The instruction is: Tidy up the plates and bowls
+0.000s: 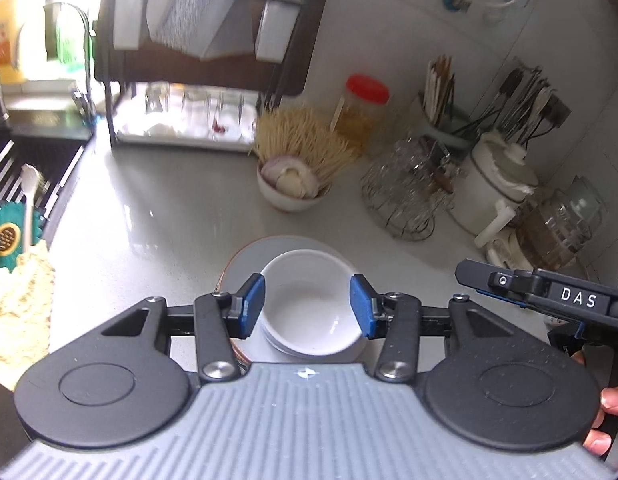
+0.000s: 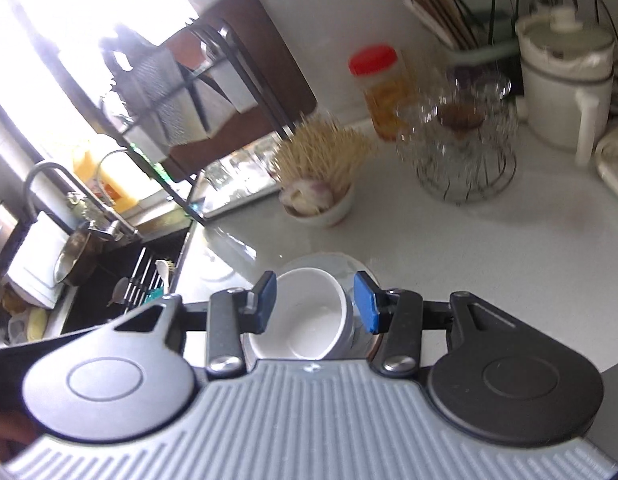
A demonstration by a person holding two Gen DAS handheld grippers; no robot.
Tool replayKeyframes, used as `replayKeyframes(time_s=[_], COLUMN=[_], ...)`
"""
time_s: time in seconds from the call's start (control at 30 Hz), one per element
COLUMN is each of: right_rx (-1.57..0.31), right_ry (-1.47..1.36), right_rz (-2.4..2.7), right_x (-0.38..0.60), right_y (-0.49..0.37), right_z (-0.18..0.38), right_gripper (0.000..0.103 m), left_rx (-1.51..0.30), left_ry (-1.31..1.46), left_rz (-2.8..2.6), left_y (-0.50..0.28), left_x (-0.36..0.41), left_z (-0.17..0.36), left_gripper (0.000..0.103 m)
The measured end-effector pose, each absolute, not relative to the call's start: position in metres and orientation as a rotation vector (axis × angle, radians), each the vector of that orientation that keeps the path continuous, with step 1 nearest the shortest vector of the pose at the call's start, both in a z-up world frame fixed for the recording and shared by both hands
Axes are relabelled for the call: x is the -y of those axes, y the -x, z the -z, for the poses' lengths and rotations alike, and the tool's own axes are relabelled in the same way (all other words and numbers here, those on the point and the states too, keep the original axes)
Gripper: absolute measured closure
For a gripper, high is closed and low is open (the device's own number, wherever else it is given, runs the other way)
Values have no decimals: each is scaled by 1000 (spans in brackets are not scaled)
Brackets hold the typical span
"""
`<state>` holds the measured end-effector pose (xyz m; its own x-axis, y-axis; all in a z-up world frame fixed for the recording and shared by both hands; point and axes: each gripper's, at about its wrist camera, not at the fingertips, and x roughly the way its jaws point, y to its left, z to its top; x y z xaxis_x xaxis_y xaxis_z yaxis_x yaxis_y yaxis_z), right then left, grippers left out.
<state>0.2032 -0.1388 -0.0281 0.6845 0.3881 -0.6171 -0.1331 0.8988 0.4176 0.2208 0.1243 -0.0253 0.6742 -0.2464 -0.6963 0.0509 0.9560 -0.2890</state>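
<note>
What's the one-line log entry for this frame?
left tongs: open, over white bowl stack | right tongs: open, over same | stack on plate | countertop | nothing gripped

Stacked bowls [image 1: 309, 312] sit on a plate [image 1: 249, 256] on the bench [image 1: 169, 208]; behind them a garlic bowl [image 1: 293, 190], dish rack [image 1: 189, 80] farther back, sink [image 1: 25, 172] to the left

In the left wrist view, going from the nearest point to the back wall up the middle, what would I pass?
Left hand-held gripper → stacked white bowls on a plate → bare countertop → small bowl of garlic → toothpick bundle → red-lidded jar.
</note>
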Motion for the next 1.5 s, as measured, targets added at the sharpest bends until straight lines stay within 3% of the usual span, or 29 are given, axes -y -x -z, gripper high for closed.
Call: replayKeyframes(time_s=[0.77,0.9,1.07,1.2,1.27,1.5], right_rx=[-600,-583,-570,-555,-560,-556], right_ry=[-189,-178,-141,-136,-138,-127], right_rz=[-390,-384,-373,-367,-366,-336], right_x=[177,186,193,199,202,210], right_y=[-46,-30,-18,-13,-12,-12], right_z=[-4,-3,-2,0,2,6], right_gripper=[57,45,43,21,17,16], left_rx=[-694,-693,-680,-667,-660,-654], left_ry=[208,212,209,212,199,152], left_rz=[44,37,20,1,-11,-59], left_y=[-29,-7,9,17,20,27], left_x=[-63,-52,-40,-38,-36,-32], left_z=[-14,-12,-14,-17,-18,-15], left_gripper=[46,40,26,13,8,3])
